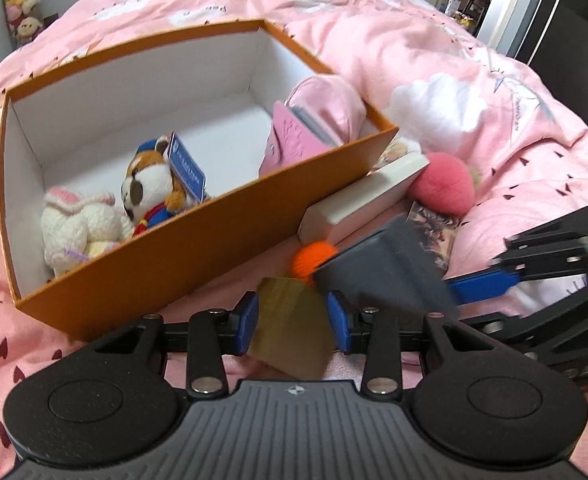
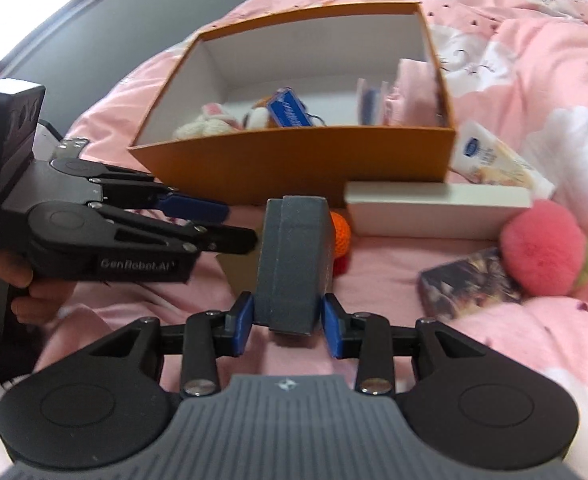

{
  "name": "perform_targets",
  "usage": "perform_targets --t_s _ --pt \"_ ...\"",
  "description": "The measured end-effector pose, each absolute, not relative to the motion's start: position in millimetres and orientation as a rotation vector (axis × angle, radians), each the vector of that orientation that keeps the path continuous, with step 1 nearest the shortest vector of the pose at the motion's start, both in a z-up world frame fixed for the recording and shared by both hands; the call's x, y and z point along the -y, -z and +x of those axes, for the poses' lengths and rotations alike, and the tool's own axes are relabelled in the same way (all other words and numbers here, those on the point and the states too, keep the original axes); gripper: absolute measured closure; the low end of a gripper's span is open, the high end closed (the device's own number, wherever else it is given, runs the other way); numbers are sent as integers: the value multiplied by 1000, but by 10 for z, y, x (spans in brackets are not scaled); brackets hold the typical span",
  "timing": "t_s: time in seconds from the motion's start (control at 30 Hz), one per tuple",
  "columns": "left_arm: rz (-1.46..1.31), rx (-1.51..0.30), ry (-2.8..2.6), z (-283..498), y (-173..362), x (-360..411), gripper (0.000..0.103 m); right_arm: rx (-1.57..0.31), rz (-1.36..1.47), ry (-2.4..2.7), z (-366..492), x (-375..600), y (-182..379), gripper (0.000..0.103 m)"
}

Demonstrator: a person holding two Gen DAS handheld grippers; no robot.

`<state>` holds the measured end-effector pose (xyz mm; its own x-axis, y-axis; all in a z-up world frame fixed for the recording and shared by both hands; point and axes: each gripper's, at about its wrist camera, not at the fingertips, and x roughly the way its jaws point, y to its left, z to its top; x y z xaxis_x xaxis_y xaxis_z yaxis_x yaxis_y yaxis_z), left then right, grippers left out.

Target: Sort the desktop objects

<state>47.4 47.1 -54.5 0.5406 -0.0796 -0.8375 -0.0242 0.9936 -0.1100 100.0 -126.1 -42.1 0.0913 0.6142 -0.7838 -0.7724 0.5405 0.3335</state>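
Between the blue pads of the left gripper [image 1: 293, 322] sits a gold card [image 1: 292, 320], the pads touching both its edges as the jaws narrow; the right gripper [image 2: 286, 322] clamps a grey box [image 2: 294, 256], upright between its 2 pads. Behind them on the pink quilt [image 1: 433, 40] stands an orange box [image 1: 198, 240] holding a white plush [image 1: 82, 228], a raccoon plush [image 1: 152, 188] and a pink pouch [image 1: 325, 108]; just beside its near wall lie a white box [image 2: 437, 208], an orange ball [image 2: 339, 228], a pink pompom [image 2: 541, 252] and a dark printed card pack [image 2: 469, 280].
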Motion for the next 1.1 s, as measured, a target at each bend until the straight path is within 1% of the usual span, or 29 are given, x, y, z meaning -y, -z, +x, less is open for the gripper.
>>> perform_targets --t_s 0.2,0.4,0.63,0.77,0.9,1.1 --pt "-141 -1012 -1 475 524 -533 59 -1041 -257 -1060 935 997 508 64" --pt "-199 -990 10 451 465 -578 59 -974 -329 -969 916 1050 426 64" --pt "-266 -997 86 471 501 -527 59 -1014 -328 -907 1008 1195 504 64" --pt "-354 -1010 101 497 545 -581 59 -1025 -333 -909 1001 1196 530 62" --pt "-384 -1010 107 528 555 -562 59 -1030 -349 -904 1004 1197 536 60" --pt "-417 -1002 149 590 531 -464 55 -1026 -355 -920 957 1216 514 58"
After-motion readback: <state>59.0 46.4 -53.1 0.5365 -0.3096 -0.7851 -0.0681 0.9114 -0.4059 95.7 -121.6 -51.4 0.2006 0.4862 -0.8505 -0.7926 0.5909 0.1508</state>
